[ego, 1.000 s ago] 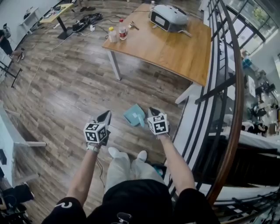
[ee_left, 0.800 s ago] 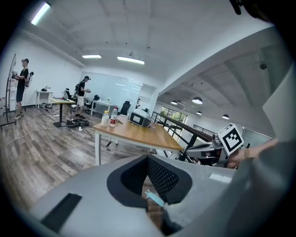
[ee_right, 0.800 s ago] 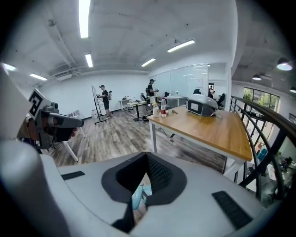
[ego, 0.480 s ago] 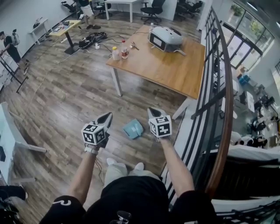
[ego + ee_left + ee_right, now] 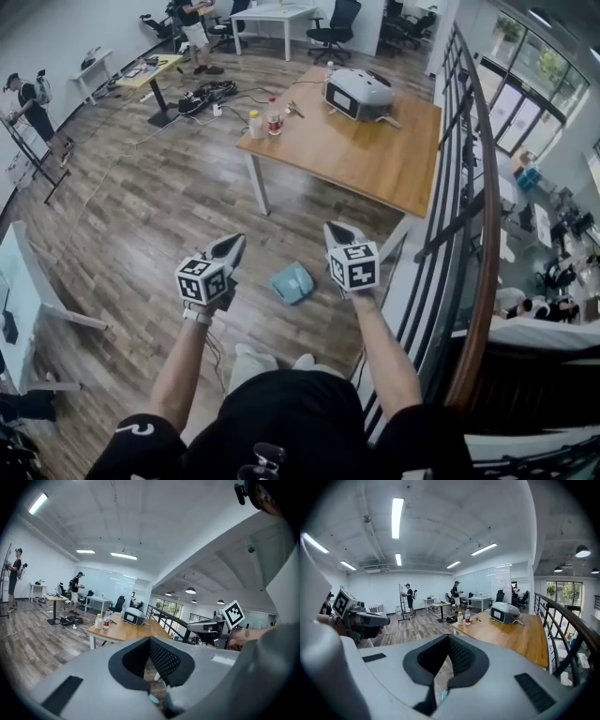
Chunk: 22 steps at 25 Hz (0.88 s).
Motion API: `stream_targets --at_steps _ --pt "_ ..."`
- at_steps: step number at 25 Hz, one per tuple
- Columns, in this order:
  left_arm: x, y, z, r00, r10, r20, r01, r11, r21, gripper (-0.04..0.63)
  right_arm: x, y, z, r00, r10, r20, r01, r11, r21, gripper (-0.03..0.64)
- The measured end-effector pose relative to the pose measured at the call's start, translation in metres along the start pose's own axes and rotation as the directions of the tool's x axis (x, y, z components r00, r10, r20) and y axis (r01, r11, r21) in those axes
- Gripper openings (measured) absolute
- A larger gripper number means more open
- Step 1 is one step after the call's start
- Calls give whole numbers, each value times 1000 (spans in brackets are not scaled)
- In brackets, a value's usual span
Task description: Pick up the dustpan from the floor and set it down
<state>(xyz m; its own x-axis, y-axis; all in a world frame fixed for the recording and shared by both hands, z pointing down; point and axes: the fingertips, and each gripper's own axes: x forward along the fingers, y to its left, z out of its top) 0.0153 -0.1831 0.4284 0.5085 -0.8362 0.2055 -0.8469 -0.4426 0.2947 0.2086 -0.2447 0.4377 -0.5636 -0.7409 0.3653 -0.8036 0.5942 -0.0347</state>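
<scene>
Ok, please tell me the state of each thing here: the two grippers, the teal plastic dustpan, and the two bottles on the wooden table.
Left gripper: shut, empty.
Right gripper: shut, empty.
Teal plastic dustpan: lying on the wooden floor, not held.
Two small bottles: upright on the light wooden table.

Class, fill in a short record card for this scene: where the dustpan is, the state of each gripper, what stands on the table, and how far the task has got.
dustpan: light blue, lying on the wooden floor, seen between the two grippers in the head view
left gripper: jaws together, nothing in them
right gripper: jaws together, nothing in them
table: wooden, beyond the dustpan, beside the railing
on the table: grey device, two bottles at its near left corner
task stage: dustpan held by neither gripper
</scene>
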Motion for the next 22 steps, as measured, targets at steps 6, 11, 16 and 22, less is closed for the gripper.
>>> stream_targets --at_steps 6,11,16,22 --pt "-5 1 4 1000 7 0 -7 1000 -8 -2 0 0 4 1000 3 4 -3 1000 -7 -6" --pt "-1 1 2 1000 9 -5 -9 1000 19 -2 0 0 4 1000 6 12 -5 1000 -16 -5" --pt "1 3 3 1000 18 -2 -18 999 28 -2 1 -1 5 1000 4 10 -4 1000 -15 -5" --pt "4 4 6 1000 23 10 -23 999 34 -2 2 -3 3 1000 5 3 -5 1000 -14 -5"
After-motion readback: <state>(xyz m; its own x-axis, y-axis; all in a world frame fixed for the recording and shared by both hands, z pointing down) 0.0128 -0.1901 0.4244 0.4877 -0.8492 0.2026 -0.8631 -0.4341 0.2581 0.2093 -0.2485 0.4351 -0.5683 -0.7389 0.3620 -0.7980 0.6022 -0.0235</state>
